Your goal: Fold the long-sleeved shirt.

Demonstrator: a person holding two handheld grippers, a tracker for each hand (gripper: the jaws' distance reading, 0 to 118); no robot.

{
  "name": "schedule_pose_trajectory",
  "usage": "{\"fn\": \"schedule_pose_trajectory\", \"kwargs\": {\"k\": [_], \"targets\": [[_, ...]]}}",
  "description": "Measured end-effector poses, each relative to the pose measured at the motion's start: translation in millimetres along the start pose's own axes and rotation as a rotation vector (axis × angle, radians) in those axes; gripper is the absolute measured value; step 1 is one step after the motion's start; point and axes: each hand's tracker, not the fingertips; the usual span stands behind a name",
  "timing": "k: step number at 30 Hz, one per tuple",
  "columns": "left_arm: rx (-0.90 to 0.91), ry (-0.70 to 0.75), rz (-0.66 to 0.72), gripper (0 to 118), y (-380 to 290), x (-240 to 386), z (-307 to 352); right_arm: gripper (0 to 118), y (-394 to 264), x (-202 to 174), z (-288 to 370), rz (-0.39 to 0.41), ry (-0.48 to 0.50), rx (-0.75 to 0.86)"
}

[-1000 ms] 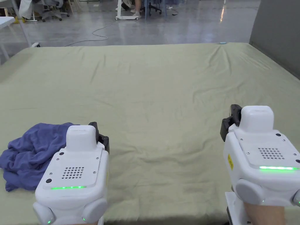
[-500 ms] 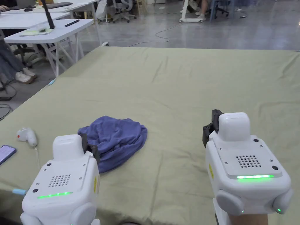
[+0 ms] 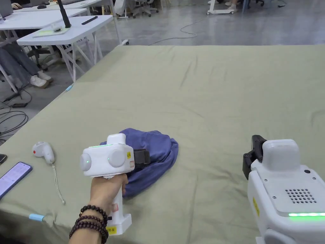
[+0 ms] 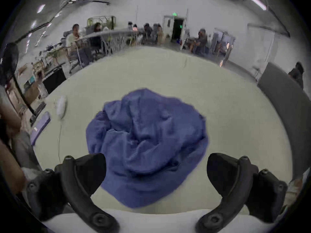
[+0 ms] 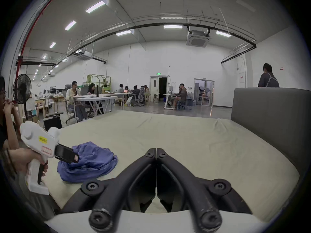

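In the head view, the crumpled blue-purple long-sleeved shirt (image 3: 152, 159) is lying in a heap near the front left of the wide olive-green sheet-covered bed (image 3: 222, 95), nothing spread out yet, so the work looks to be at its very start. The white left gripper (image 3: 142, 157) is pointing sideways, to the right, at the heap, seemingly lined up for a first pick, the hand (image 3: 106, 190) wrapping its grip from below. The white right gripper (image 3: 252, 152) is waiting well apart on the right over bare sheet. A white handheld controller (image 3: 43, 151) and a smartphone (image 3: 12, 176) are lying at the left edge.

In the left gripper view, the shirt (image 4: 146, 144) is sitting just ahead, between the black jaws, which are standing wide apart and touching no cloth that I can see.

In the right gripper view, the right gripper (image 5: 156, 154) is holding its jaws pressed together on nothing, aiming across the bed, while the left gripper (image 5: 67, 155) is hovering at the shirt (image 5: 90, 162) on the left.
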Motion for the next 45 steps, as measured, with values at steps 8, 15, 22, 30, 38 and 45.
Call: {"fn": "schedule_pose_trajectory", "kwargs": {"k": [8, 15, 22, 30, 38, 45], "targets": [[-0.088, 0.038, -0.040, 83, 7, 2, -62, 0, -8, -6, -47, -0.008, 0.006, -0.085], [-0.012, -0.004, 0.022, 16, 17, 4, -30, 0, -10, 2, -56, -0.001, -0.006, -0.104], [0.188, -0.343, -0.103, 16, 35, 71, 48, 0, -6, 37, -32, -0.035, -0.033, -0.086], [0.217, -0.698, -0.300, 15, 33, 257, 86, 0, 2, 117, 31, -0.066, -0.195, -0.026], [0.033, -0.947, -0.430, 15, -48, 424, 68, 0, -1, 188, 77, -0.112, -0.393, -0.031], [0.166, -0.828, -0.395, 118, -60, 397, 64, 0, -3, 207, 91, -0.129, -0.440, -0.042]]}}
